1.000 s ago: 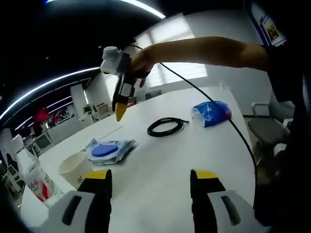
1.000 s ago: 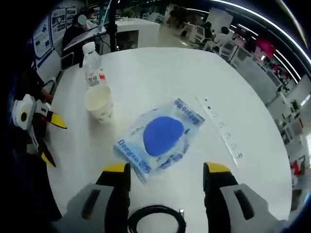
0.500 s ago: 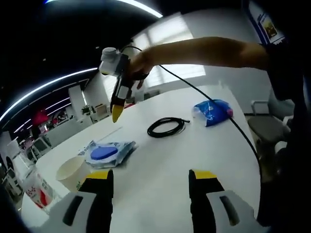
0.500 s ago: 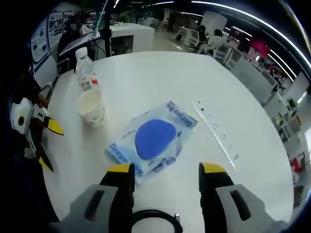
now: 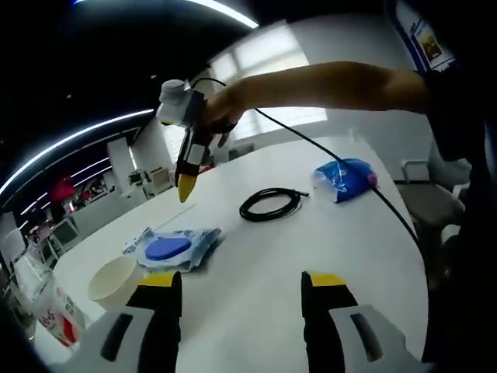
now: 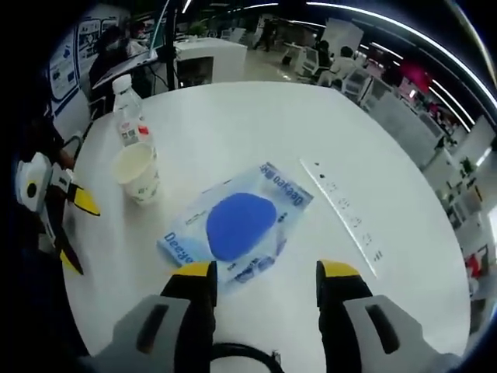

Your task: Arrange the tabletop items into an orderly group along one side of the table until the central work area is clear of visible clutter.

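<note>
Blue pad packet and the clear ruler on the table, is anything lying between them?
No. In the right gripper view, the blue pad packet and the clear ruler lie side by side with only bare white table between them.

Smooth white bench point(image 6: 256, 124) with a soft sheen, glossy clear plastic pouch point(image 6: 233, 229), matt paper cup point(image 6: 137, 172), black rubbery cable point(image 5: 270, 204).

Blue-disc packet point(image 6: 233, 231) flat mid-table; paper cup point(image 6: 137, 171), bottle point(image 6: 126, 109) upright beside.
</note>
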A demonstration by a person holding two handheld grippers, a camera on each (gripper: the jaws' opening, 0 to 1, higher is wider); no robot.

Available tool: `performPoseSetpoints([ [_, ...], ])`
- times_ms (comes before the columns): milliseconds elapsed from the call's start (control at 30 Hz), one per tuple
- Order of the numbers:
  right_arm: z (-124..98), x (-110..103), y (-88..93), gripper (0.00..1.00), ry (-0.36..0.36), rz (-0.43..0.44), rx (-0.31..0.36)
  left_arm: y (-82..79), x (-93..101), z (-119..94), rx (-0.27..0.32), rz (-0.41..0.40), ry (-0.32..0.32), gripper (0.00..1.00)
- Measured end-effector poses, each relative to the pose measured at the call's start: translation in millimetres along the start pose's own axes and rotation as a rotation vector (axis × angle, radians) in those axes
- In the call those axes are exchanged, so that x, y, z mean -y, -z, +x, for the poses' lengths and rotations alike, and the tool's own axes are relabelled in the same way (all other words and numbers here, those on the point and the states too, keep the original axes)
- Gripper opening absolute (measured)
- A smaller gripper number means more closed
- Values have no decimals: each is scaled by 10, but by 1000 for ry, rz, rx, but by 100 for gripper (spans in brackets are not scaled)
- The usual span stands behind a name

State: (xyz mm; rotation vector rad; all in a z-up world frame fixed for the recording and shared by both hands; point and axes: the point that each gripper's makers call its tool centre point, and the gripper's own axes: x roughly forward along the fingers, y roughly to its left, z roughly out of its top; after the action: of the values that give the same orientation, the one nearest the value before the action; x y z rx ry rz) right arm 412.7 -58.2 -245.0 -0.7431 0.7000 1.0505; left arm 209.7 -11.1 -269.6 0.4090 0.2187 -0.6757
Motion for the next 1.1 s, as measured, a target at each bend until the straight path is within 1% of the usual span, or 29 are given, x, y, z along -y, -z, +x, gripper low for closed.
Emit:
performPoseSetpoints([
  [233, 63, 23, -32, 46, -5, -9, 16, -37, -17, 110, 1, 15, 23, 61],
  [367, 104, 55, -69, 46, -10, -19, 15, -46, -63, 178, -4, 25, 33, 61],
  [500, 134, 114, -122, 45, -15, -19, 26, -63, -139, 238, -6, 28, 36, 57],
  [600, 167, 138, -134, 45, -21, -16, 30, -95, -157, 263, 6, 23, 45, 55],
  [867, 213, 136, -171, 44, -39, -25, 48, -155, -205, 339, 0, 47, 62, 54],
  [967, 198, 165, -178, 43, -32, -34, 48, -213, -212, 368, 1, 68, 78, 54],
  [1100, 172, 177, -220, 43, -49, -34, 67, -282, -262, 422, 7, 80, 79, 54],
])
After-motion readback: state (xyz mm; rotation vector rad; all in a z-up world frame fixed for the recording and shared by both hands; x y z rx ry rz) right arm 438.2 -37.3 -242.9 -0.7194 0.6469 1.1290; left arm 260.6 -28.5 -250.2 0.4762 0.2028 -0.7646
